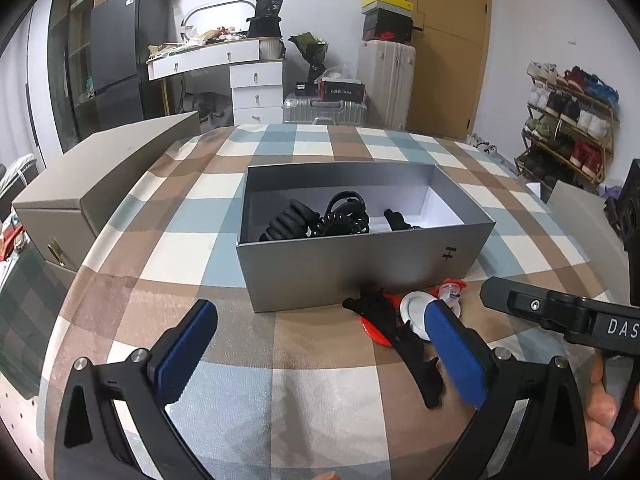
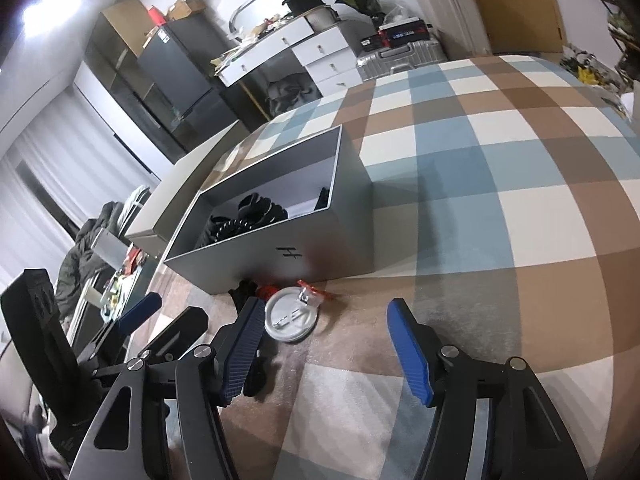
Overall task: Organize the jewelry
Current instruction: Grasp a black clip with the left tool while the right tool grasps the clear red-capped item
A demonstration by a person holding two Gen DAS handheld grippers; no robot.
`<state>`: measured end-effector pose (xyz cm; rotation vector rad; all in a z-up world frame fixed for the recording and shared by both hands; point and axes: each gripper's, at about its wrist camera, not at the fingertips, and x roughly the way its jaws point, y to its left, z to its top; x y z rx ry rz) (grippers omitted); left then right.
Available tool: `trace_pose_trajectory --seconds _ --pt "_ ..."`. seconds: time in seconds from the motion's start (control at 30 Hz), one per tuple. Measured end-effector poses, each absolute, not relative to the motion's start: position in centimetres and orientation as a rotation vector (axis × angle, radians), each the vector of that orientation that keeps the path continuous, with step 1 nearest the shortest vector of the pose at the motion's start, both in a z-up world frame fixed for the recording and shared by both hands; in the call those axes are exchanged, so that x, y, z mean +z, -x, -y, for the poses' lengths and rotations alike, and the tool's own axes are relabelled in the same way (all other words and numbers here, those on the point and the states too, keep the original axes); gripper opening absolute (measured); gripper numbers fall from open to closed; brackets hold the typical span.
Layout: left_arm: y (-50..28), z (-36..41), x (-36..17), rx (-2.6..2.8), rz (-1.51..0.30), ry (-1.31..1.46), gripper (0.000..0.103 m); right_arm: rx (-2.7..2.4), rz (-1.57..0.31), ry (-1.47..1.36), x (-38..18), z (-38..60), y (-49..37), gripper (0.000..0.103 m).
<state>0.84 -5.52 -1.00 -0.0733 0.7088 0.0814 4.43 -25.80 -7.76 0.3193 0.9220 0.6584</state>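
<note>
Both my grippers hang tilted down over the checked table [image 1: 320,408], just short of the grey box [image 1: 360,276] that already holds dark coiled hair ties [image 1: 344,216]. My left gripper [image 1: 320,356] gapes fully wide, nothing in it. My right gripper [image 2: 324,344] stands about half open, also empty. Loose pieces lie against the box's near wall: a black claw clip [image 1: 404,340], a red piece [image 1: 372,330] under it, a white round disc [image 2: 291,318]. The clip looks light and stiff but toothy, likely to snag, so I'd pinch it across its spine. The disc looks flat and slippery; take its raised rim.
</note>
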Motion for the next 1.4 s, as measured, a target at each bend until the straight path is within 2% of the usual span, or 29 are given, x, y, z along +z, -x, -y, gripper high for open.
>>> trace_pose_trajectory --seconds 0.6,1.07,1.27,1.33,1.4 --pt "-1.0 5.0 -0.9 0.089 -0.727 0.085 0.101 0.720 -0.984 -0.394 -9.1 24.1 -5.4 0.048" --pt "-0.8 4.9 -0.9 0.094 -0.727 0.071 0.101 0.719 -0.985 -0.368 -9.1 22.9 -5.3 0.042" --pt "-0.8 4.6 -0.8 0.095 -0.727 0.083 0.101 0.689 -0.990 -0.385 -9.3 23.0 -5.7 0.027" --pt "-0.8 4.6 -0.9 0.097 -0.729 0.081 0.101 0.678 -0.988 -0.373 -9.4 23.0 -5.6 0.017" --pt "-0.8 4.6 -0.9 0.098 -0.733 0.081 0.101 0.677 -0.982 -0.378 -9.3 23.2 -5.6 0.016"
